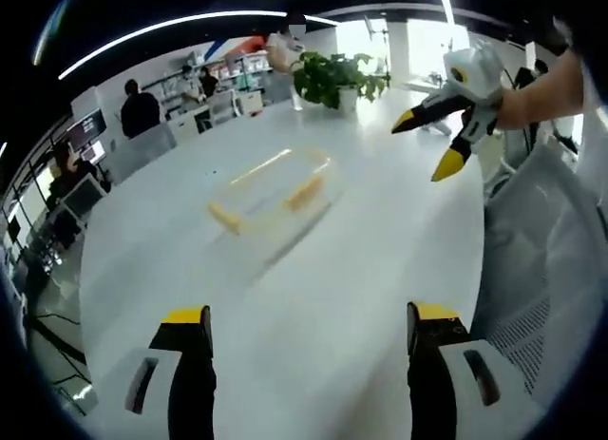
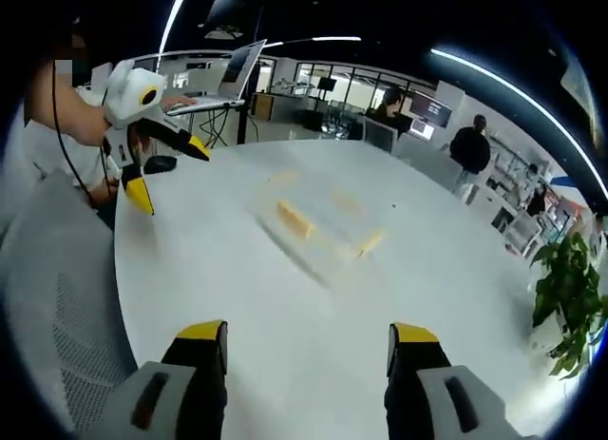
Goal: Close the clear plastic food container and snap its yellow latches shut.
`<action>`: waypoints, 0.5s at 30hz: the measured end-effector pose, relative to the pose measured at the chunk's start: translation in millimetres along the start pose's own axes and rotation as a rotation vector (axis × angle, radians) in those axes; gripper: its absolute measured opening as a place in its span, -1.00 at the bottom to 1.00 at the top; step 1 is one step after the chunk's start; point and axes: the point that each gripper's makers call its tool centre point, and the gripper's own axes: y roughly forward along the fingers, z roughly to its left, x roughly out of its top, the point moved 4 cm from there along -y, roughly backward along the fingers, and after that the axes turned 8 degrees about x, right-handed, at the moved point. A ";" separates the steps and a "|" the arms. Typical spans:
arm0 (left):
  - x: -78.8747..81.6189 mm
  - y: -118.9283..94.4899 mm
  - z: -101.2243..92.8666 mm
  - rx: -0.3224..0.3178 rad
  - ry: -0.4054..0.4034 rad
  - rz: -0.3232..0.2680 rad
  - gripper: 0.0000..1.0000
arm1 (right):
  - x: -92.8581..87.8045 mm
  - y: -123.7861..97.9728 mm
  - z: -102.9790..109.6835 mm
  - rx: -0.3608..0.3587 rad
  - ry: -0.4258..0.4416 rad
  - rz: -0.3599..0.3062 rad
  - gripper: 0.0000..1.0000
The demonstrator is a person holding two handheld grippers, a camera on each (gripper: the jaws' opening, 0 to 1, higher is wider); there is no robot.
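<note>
On the white table, near its middle, sits the clear plastic food container with its yellow latches, untouched and well apart from both tools. Left tool and right tool hover above the table's near edge, jaws spread wide and empty. A potted plant stands at the far side.

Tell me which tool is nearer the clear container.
Left, though only narrowly. The left tool faces the clear container across the bare white table, open and apart from it. The right tool, also open, waits off its other side, apart too.
</note>
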 end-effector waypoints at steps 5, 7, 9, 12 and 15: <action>-1.1 -6.1 -6.0 0.011 -0.024 -0.008 0.63 | -7.4 -7.0 4.6 -0.010 0.001 -0.004 0.34; -2.7 -7.8 -6.8 0.019 -0.034 -0.007 0.63 | -9.8 -9.7 5.3 -0.012 0.005 -0.005 0.34; -3.0 -10.8 -9.2 0.023 -0.042 -0.013 0.63 | -10.9 -12.3 6.2 -0.015 0.010 -0.012 0.34; -8.1 -13.2 -13.2 0.025 -0.050 -0.006 0.62 | -13.5 -15.2 8.7 -0.022 0.008 -0.013 0.33; -11.0 -16.2 -15.7 0.032 -0.065 0.000 0.62 | -17.1 -18.0 12.8 -0.012 0.004 -0.014 0.34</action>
